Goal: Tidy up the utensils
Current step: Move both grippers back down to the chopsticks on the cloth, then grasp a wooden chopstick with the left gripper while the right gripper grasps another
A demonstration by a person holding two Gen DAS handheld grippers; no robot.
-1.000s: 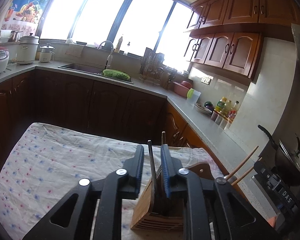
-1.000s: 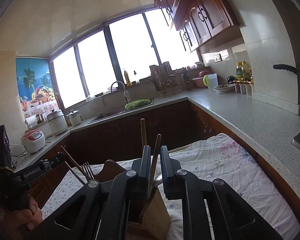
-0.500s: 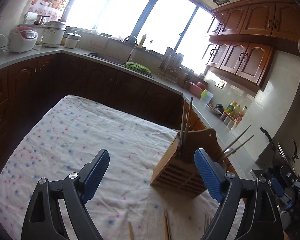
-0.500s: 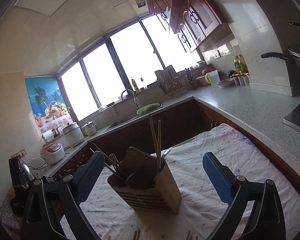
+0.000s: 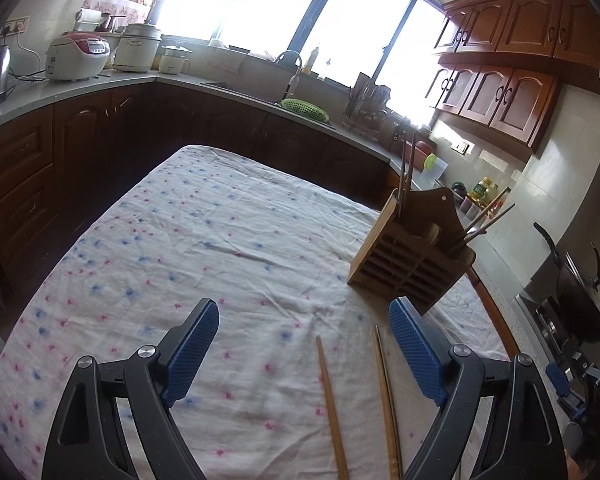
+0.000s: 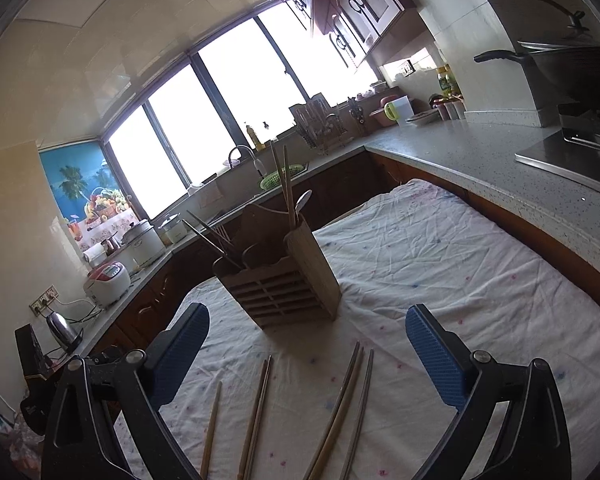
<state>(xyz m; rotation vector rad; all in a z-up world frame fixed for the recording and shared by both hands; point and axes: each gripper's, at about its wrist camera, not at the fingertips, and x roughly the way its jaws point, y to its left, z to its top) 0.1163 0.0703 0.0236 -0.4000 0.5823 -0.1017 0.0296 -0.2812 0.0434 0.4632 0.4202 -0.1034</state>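
Left gripper point(image 5: 304, 344) jaws spread wide, nothing between the pads; right gripper point(image 6: 307, 340) same, wide apart and empty. Both hover low over the table, pointed at the wooden utensil holder point(image 6: 278, 280). Task partly done by the look of it: the holder stands upright on the cloth with two chopsticks point(image 6: 283, 184) and a spoon point(image 6: 303, 201) in one end compartment, and more sticks plus what looks like a fork point(image 6: 220, 234) leaning out the other end, hard to be sure at this size. Left to do: loose chopsticks point(image 6: 340, 412) lying flat on the cloth just in front of the holder, six or so in the right wrist view, only two showing in the left. Surface is a table under a wrinkled white tablecloth point(image 5: 204, 248) with blue and pink dots. Room is a kitchen: dark wood cabinets, grey countertop point(image 6: 480, 160), sink under big bright windows, rice cookers point(image 5: 78, 56) and a kettle on the counter, wok on the stove.
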